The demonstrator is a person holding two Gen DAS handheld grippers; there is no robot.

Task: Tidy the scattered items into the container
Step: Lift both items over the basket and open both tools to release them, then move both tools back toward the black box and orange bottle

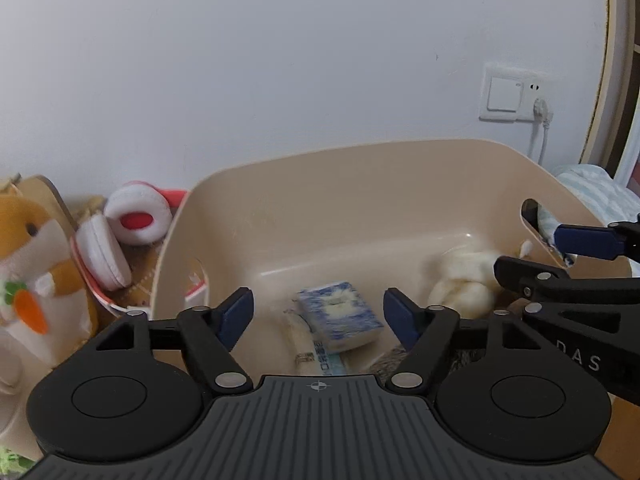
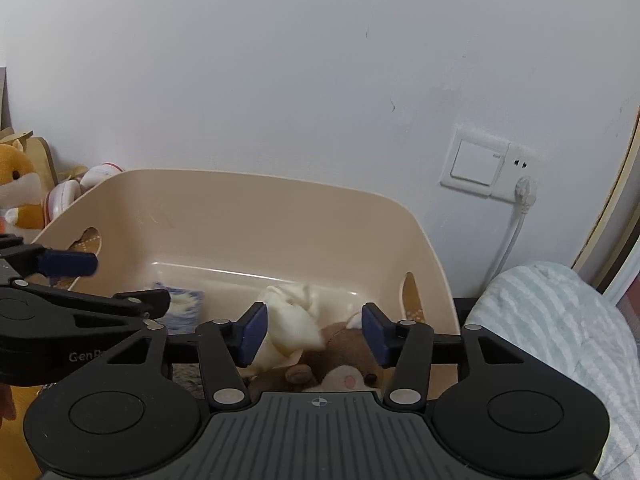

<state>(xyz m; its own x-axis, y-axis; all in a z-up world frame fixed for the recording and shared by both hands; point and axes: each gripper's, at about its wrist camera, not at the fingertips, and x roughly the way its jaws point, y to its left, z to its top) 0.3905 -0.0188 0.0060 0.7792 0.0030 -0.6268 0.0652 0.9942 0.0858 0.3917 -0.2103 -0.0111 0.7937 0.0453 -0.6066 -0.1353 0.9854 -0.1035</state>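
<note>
The beige container (image 1: 280, 216) stood against the white wall, and both grippers hung over its near rim with their jaws parted and nothing between the pads.

At the left, inside the container and just ahead of the left gripper (image 1: 318, 316), lay a blue-and-white tissue pack (image 1: 340, 314). It looked light and soft, with a smooth wrapper that could slip — I judged that a grip across its short sides would hold best. Under it lay a flat packet (image 1: 320, 360) with printed text; what it was I could not tell.

Further right, a cream cloth bundle (image 2: 292, 320) sat on the container floor, knotted and limp. It seemed very light and would fold under the pads, so the knot seemed the best place to take it.

Just beside it, below the right gripper (image 2: 314, 334), a brown plush toy (image 2: 340, 360) lay with its pale muzzle up. It was soft and not fragile; the body would give a surer hold than an ear.

Outside the container, at its left, an orange plush hamster (image 1: 32, 248) and red-and-white headphones (image 1: 128, 232) rested near the wall.
</note>
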